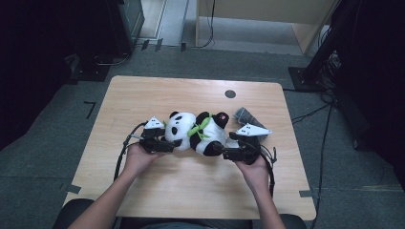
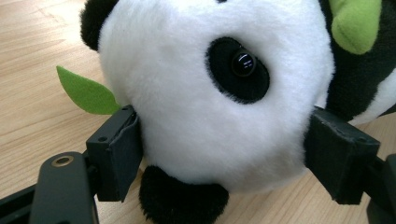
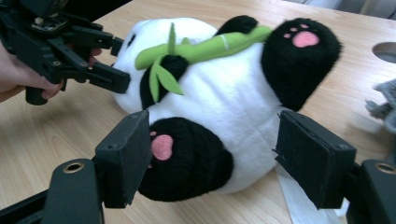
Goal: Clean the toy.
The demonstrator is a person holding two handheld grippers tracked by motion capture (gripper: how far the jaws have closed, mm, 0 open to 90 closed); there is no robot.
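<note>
A black-and-white panda plush with a green bamboo sprig lies on its back across the middle of the wooden table. My left gripper comes in from the left. In the left gripper view its pads press both sides of the panda's white head, so my left gripper is shut on it. My right gripper sits at the panda's lower end. In the right gripper view, my right gripper stands open around a black leg with a pink sole, with the right pad clear of the body.
A grey fuzzy thing lies just behind my right gripper, at the right edge of its view. A round dark hole sits in the tabletop farther back. A white strip lies under the panda's lower end.
</note>
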